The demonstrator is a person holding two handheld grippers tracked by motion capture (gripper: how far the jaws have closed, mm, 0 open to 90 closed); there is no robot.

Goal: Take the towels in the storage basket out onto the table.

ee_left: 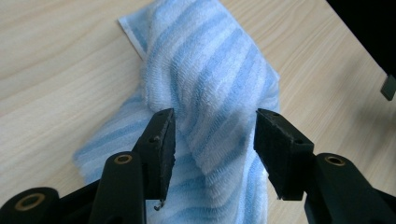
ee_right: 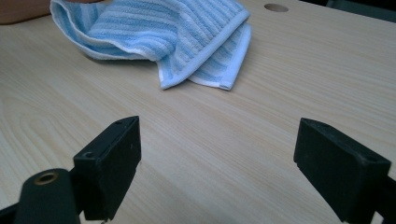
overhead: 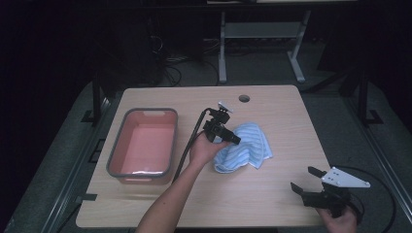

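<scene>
High view shows the left gripper (overhead: 232, 138) over a blue striped towel (overhead: 248, 148), jaws parted astride a fold, not pinching. Right gripper (overhead: 306, 178) hangs released above the bare table (overhead: 272, 114).

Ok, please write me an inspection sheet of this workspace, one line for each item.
Surface: light wood table, round hole near the far edge.
Job's things: blue striped towel, crumpled at the middle.
Clutter: pink basin with grey rim, left of the towel.
Grippers: left gripper over the towel, jaws open astride a fold; right gripper open above bare table.
Cables: black cable trails from the left gripper.
Surroundings: dark floor, desk frame behind.
</scene>
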